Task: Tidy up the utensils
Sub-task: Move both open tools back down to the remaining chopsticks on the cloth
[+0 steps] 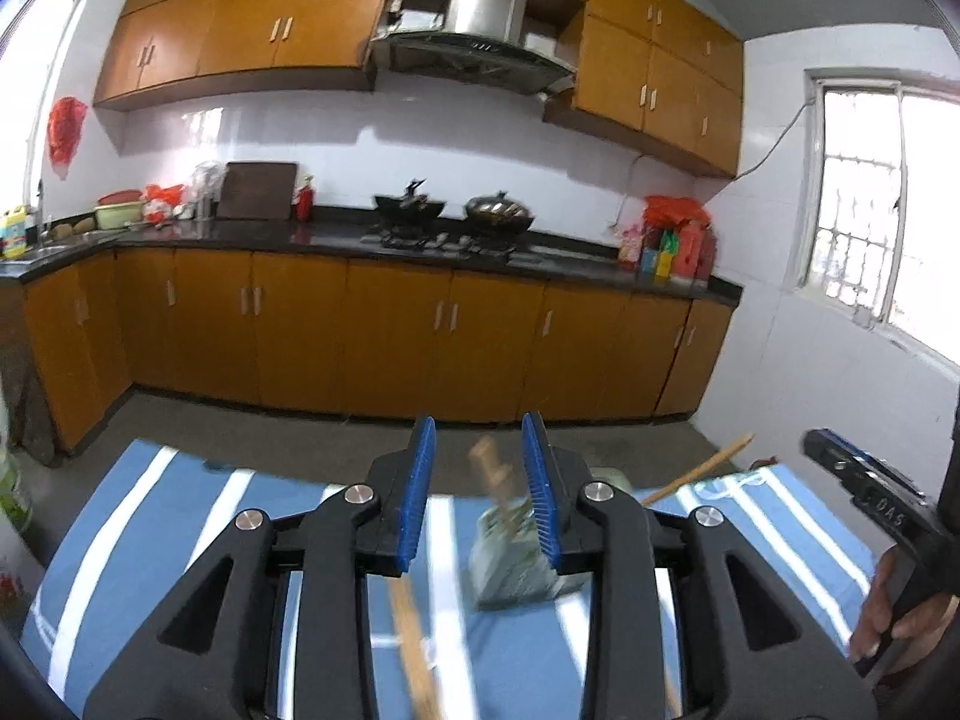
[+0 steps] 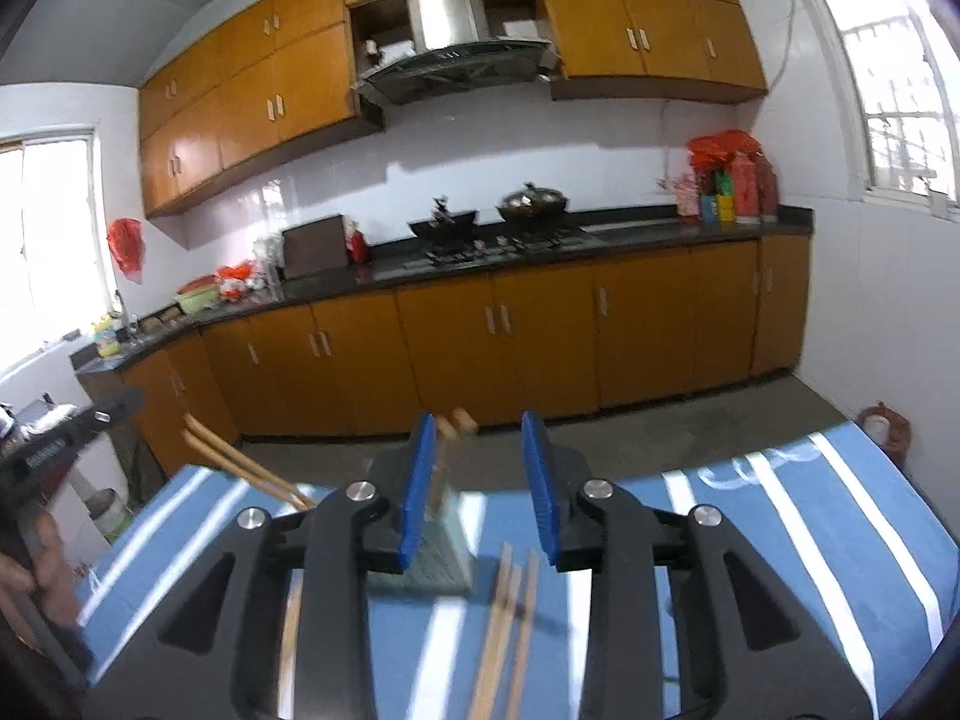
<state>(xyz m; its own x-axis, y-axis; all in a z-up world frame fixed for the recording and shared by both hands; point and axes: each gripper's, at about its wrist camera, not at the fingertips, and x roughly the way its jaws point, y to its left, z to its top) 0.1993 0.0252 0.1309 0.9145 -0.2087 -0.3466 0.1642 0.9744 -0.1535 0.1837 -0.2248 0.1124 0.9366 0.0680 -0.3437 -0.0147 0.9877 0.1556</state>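
Currently listed: utensil holder (image 2: 441, 546), standing mid-cloth on the striped tablecloth (image 2: 780, 516), wooden utensil (image 2: 453, 426) poking out. Loose chopsticks (image 2: 507, 612) are lying just nearside of the holder. Right gripper (image 2: 480, 480) and left gripper (image 1: 477, 480) are both standing apart, gripping nothing. Risk: a careless approach is likely tipping the light holder.

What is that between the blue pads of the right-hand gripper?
In the right wrist view, the right gripper stands open; a greenish utensil holder with a wooden utensil shows through the gap, on the striped blue cloth.
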